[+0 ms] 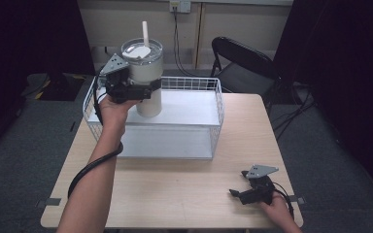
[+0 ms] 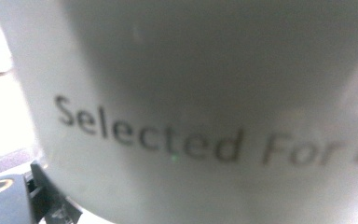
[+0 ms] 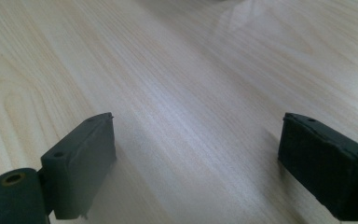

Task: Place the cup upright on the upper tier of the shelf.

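You have two grippers at work and one cup. Your left gripper [image 1: 145, 90] is clamped on the cup [image 1: 145, 80] — a tall white tumbler with a clear lid and one white straw [image 1: 145, 33] rising from it. The cup stands upright over the white shelf [image 1: 189, 109] inside the wire basket [image 1: 219, 104], at the basket's left rear corner; whether its base touches the shelf or hangs just above it cannot be told. There is one basket, and it sits on the far half of the table [image 1: 175, 189]. In your left gripper view the cup wall [image 2: 205, 93] is pressed close against the lens, with blurred grey lettering reading "Selected For" across it, and part of one black jaw shows at the lower left.

Your right gripper [image 1: 238, 187] rests on the table well in front of the basket, toward its right — near the table's front right corner, with your hand [image 1: 277, 206] behind it. In your right gripper view its two jaws stand wide apart with nothing between them, just bare pale wood [image 3: 191, 93].

Behind the basket, past the table, stands one black folding chair [image 1: 243, 60].
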`<state>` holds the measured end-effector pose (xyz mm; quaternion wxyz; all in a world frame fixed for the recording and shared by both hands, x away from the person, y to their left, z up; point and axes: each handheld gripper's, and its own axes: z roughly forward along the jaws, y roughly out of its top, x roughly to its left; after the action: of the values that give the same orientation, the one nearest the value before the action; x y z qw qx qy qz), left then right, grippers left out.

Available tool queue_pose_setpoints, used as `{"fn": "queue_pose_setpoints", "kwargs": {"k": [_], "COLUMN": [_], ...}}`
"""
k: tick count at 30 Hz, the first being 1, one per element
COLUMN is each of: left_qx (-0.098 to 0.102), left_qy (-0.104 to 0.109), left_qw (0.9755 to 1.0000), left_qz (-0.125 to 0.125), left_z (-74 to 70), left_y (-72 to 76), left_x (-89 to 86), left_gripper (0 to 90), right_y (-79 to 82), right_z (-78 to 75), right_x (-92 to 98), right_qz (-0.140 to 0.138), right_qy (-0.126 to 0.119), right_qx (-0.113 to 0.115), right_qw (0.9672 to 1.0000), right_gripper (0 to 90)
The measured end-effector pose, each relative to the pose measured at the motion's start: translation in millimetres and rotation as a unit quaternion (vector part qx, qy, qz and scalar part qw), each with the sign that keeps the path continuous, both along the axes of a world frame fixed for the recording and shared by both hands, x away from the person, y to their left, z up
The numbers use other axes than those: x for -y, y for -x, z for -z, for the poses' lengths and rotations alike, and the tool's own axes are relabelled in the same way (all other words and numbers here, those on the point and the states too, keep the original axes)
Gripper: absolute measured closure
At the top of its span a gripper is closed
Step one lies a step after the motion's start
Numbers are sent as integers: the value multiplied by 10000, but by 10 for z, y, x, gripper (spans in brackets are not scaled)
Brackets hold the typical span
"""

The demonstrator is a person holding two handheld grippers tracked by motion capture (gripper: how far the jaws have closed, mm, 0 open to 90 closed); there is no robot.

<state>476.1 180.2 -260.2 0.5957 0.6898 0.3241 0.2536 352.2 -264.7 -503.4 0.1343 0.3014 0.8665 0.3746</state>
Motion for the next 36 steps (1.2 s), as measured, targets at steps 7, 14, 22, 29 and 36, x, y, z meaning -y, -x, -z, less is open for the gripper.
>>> {"fn": "queue_pose_setpoints", "kwargs": {"k": [7,14,22,29,36], "left_qx": [-9,-11,-17,-23,-76], "left_qy": [-27,-20,-7,29,29], "left_qw": [10000,10000,9999,9998,9998], "left_qz": [-58,-71,-157,-213,-195], "left_z": [-1,5,8,17,25], "left_y": [14,18,33,46,68], "left_x": [13,13,23,23,-1], "left_gripper": [70,70,69,68,70], "right_y": [3,5,5,9,9], "right_z": [-1,0,-1,0,-1], "right_x": [0,1,1,1,1], "right_qz": [5,6,7,12,15], "right_qy": [2,1,1,-2,0], "right_qx": [-6,-6,-8,-11,-8], "right_qw": [10000,10000,10000,10000,10000], "right_gripper": [105,105,105,105,105]}}
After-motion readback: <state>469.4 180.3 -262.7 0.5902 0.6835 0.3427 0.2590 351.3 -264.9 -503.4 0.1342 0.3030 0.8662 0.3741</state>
